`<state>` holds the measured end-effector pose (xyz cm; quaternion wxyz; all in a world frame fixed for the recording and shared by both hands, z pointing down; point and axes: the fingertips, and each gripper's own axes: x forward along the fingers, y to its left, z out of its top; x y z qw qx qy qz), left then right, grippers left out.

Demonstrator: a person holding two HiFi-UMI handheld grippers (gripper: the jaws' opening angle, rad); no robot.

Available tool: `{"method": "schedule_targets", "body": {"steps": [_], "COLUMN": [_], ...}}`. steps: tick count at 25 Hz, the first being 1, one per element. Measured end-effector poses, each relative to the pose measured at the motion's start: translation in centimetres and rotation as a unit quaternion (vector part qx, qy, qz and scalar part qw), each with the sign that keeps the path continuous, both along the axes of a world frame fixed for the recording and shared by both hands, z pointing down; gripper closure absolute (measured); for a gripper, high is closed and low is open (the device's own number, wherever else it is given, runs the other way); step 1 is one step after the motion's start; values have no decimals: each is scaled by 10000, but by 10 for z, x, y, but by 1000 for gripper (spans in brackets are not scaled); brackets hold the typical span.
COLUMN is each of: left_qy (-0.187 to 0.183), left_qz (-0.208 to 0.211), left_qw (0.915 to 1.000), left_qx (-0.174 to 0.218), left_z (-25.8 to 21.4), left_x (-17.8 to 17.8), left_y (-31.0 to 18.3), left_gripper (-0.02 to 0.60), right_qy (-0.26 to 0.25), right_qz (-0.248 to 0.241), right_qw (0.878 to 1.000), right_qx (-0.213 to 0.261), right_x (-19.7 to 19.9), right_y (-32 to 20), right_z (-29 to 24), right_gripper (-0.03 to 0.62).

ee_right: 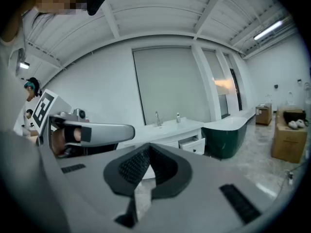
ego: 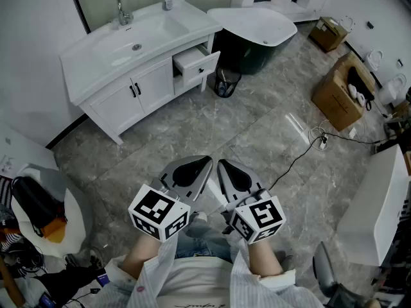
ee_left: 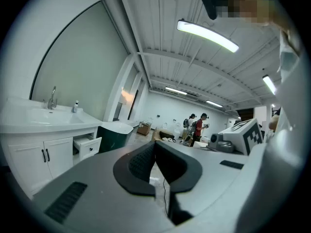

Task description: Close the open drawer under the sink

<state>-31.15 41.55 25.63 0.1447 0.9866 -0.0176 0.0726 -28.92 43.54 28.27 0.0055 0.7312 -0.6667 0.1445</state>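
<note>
The white sink cabinet (ego: 138, 76) stands at the far left of the head view, and its one open drawer (ego: 196, 66) sticks out at the right end, under the basin. The same drawer shows small in the left gripper view (ee_left: 87, 146) and in the right gripper view (ee_right: 193, 144). Both grippers are held close to my body, far from the cabinet and side by side. My left gripper (ego: 200, 167) (ee_left: 155, 147) is shut with nothing in it. My right gripper (ego: 228, 170) (ee_right: 148, 152) is also shut and empty.
A dark green bathtub (ego: 253, 34) and a black waste basket (ego: 225, 82) stand right beside the drawer. Cardboard boxes (ego: 337, 95) and a floor cable (ego: 302, 156) lie to the right, near a white tub (ego: 379, 204). Two people (ee_left: 197, 127) stand far off.
</note>
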Motion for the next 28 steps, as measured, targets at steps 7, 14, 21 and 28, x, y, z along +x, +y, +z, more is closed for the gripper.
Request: {"method": "schedule_targets", "body": {"steps": [7,14,21,28], "left_qy": [14,38,-11,4], "left_qz": [-175,-327,-397,-339], "left_qw": [9998,9994,9992,9994], "left_qx": [41,99,105,119], "left_z": [1,1,8,12], "left_x": [2,1,12,42], "left_y": [8,20,8,-28], "left_gripper": [565,565,565,565], "right_qy": [-49,-95,-177,-219], "right_qz": [-127,-268,-273,-196], "right_qw": [9999,9996,9995,9995], "right_qx": [47,-9,-52,-80], "right_x": [2,1,13,41], "right_y": [9,19,10,-24], "right_z": [0,10,19,24], "right_gripper": [585,585,585,585]}}
